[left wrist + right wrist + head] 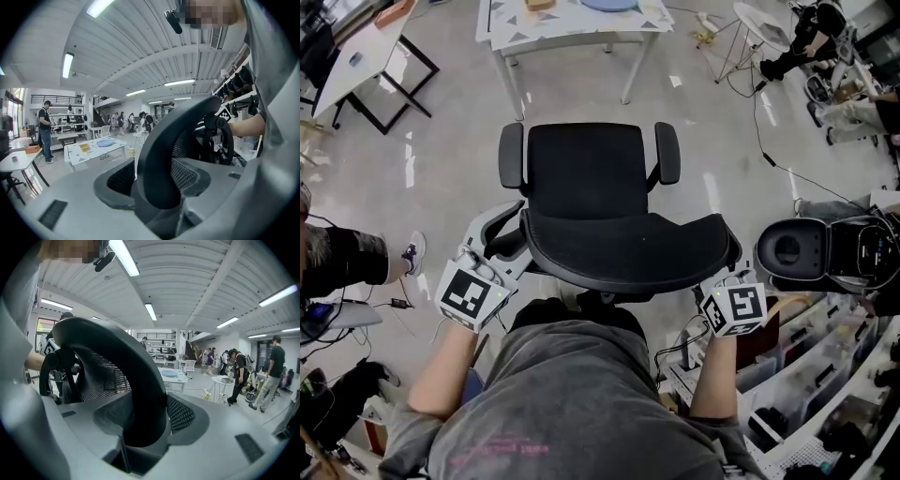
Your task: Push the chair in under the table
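Black chair (600, 178): stood well short of surface (581, 37) at 12 o'clock.
Left claw (508, 230): seemingly clenched on backrest (628, 251), 8 o'clock.
Right claw (724, 281): clenched likewise, 4 o'clock.
Risk: uneven push might have slewed it, armrests (511, 155) hitting surface.

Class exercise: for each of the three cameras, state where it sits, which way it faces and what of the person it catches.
Head view: on the head, facing steeply down at the chair; grey-shirted torso, both forearms, left tongs, right tongs.
Left gripper view: on the left tongs, along its jaws gripping the chair's backrest; shirt, opposite forearm.
Right gripper view: mirrored, on the right tongs; shirt at left.
Shared: both gripper views see the white table beyond.
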{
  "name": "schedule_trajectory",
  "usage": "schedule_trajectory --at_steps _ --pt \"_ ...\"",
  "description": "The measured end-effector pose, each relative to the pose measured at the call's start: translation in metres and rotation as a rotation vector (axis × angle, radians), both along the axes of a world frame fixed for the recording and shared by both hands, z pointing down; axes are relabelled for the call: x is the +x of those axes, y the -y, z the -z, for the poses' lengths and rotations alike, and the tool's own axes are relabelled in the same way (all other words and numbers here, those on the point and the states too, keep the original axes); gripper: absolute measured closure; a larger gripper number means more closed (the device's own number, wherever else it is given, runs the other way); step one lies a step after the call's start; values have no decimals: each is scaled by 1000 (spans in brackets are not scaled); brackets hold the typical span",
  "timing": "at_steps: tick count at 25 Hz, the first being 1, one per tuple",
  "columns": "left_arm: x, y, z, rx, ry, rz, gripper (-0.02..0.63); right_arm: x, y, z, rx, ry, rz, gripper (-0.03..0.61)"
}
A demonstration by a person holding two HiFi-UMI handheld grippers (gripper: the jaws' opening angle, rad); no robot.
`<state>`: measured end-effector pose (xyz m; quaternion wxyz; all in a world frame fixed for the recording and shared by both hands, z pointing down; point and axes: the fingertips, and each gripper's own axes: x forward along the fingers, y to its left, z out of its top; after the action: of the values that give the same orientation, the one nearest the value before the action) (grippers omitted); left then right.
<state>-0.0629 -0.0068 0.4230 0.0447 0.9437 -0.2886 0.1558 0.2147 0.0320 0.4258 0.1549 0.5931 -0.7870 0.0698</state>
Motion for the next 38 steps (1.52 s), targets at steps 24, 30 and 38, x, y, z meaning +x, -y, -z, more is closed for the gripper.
schedule_trajectory --at_steps 24,30,38 --pt "17 112 1 55 30 220 394 18 123 3 32 -6 45 377" --pt "22 137 -3 59 44 256 394 25 152 0 32 -6 59 377" --pt "28 177 1 65 36 264 393 30 195 3 35 -4 74 377"
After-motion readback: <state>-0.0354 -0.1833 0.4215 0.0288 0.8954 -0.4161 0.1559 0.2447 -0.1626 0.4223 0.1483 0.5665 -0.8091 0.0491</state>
